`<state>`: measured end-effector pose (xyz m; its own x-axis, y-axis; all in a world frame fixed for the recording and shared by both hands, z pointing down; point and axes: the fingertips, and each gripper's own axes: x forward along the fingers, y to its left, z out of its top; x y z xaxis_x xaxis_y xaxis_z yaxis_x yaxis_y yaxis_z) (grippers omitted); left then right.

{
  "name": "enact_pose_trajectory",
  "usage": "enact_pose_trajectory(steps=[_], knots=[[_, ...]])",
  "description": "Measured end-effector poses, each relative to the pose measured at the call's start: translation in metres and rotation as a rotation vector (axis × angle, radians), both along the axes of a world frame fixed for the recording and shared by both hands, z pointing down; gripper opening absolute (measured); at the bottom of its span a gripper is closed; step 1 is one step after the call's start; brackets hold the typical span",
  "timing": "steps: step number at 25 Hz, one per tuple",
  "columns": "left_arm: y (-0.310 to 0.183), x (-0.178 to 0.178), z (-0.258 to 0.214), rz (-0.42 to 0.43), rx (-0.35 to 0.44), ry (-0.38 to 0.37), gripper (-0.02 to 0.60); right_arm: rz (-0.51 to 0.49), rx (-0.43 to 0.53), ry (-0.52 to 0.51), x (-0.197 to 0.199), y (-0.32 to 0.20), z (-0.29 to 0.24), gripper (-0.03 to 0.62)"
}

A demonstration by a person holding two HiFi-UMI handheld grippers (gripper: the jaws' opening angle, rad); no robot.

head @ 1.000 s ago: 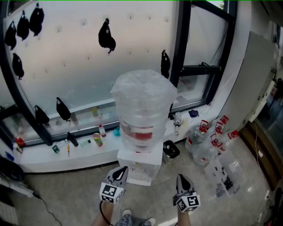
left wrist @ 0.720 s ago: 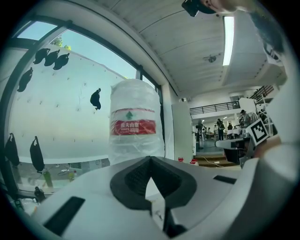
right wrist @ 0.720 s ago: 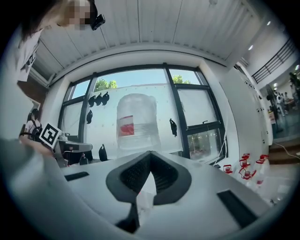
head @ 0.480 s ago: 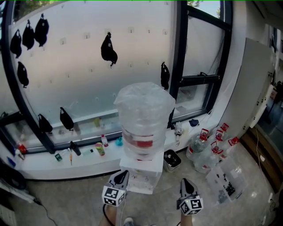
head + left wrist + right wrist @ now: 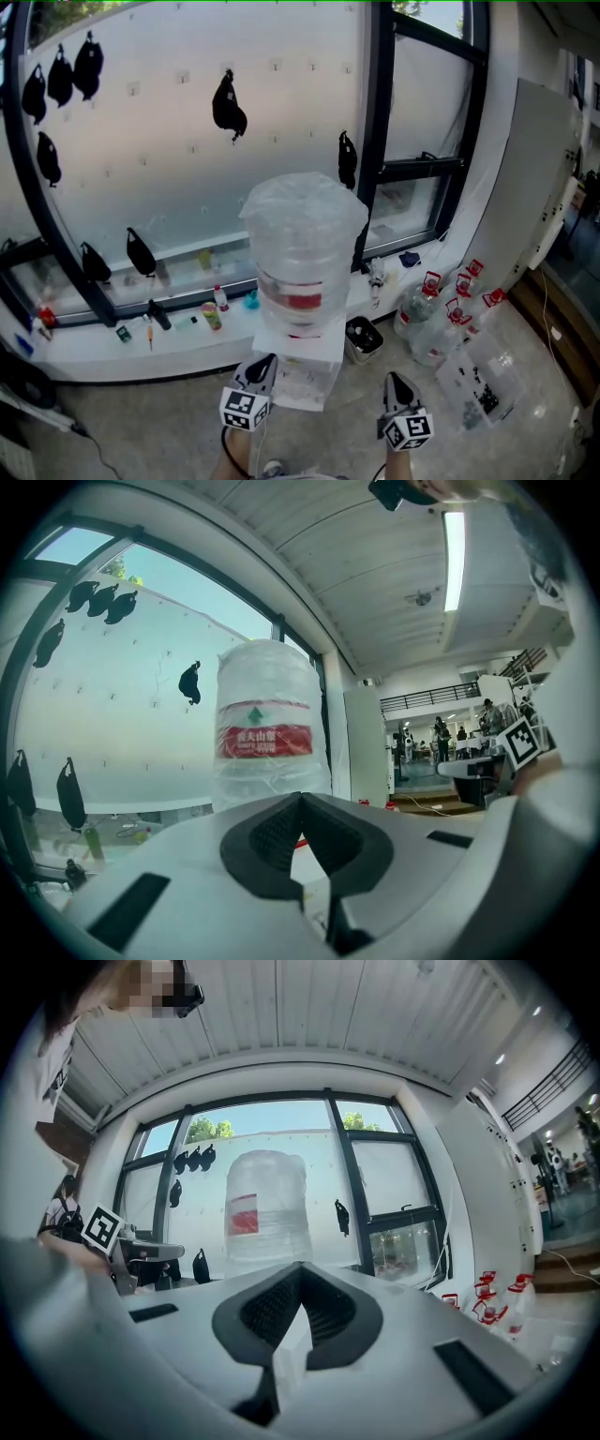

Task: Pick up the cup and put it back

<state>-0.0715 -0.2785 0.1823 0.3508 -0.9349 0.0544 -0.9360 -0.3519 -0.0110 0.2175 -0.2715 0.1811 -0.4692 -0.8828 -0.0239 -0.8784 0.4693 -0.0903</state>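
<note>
Both closed, empty: ease left gripper and right gripper toward water dispenser, opening for the cup.

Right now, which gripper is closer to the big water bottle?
Left. The left gripper is beside the stand under the bottle; the right gripper is farther to its right.

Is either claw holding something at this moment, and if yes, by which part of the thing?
Nothing is held. The left claw and the right claw are both shut, with nothing between their tips.
</note>
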Motion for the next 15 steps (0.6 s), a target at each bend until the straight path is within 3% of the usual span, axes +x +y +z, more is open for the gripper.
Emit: enact_pose_trajectory(steps=[15], knots=[[0.0052,-0.0079,0.0075,-0.011,-0.007,0.024,0.025,-0.01,-0.002,0.004,-0.0073,0.0036,-0.0009,0.015]])
